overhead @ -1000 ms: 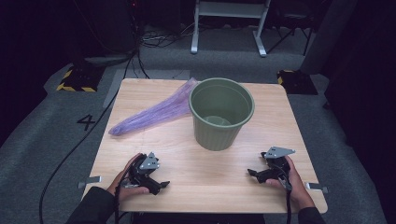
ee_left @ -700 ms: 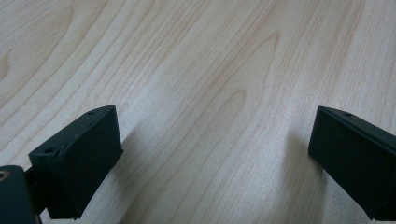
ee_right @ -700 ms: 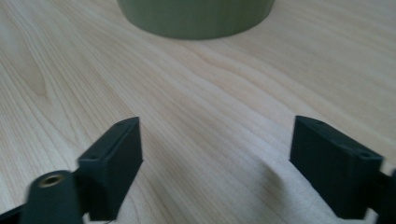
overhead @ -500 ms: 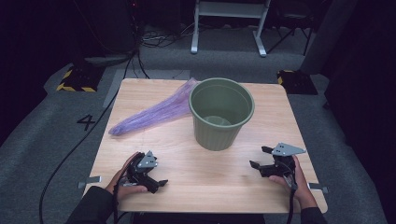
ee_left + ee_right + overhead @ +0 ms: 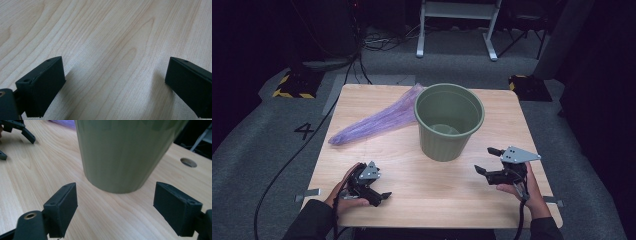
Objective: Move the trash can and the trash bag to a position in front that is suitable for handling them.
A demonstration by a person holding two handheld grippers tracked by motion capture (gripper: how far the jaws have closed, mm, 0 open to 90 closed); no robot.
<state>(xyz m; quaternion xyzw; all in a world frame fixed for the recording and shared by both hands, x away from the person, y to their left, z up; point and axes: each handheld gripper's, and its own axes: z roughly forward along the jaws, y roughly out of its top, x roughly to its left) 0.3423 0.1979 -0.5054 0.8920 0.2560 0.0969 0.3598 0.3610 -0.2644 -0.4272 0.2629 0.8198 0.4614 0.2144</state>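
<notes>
Near edge of the table [image 5: 437, 200] first: left gripper [image 5: 377, 196] low by the wood, jaws wide apart, nothing between them. In the left gripper view, just bare wood grain between the two black pads [image 5: 41, 86].

Right gripper [image 5: 486, 161] up off the table, jaws wide apart too, nothing held, pointing at the green bucket [image 5: 449, 122]. In the right gripper view, bucket wall [image 5: 125, 152] straight ahead, near but not touching.

Bucket standing upright in the middle of the table, a bit to the right. Behind and to its left, the purple bag [image 5: 374, 120] lying flat and long, far end tucked by the bucket's rim.

Likely step: reaching for the bucket or the bag. Best done slow. Keep jaws wide until one pad is inside the rim and one outside, then squeeze. Come in level, no bumping the side, or the light bucket may slide or tip.

Different from a second ago: right gripper higher and closer to the bucket now. Its jaws just closed a tiny bit, with nothing between them. Left gripper in the same spot. Bucket and bag not moved.
</notes>
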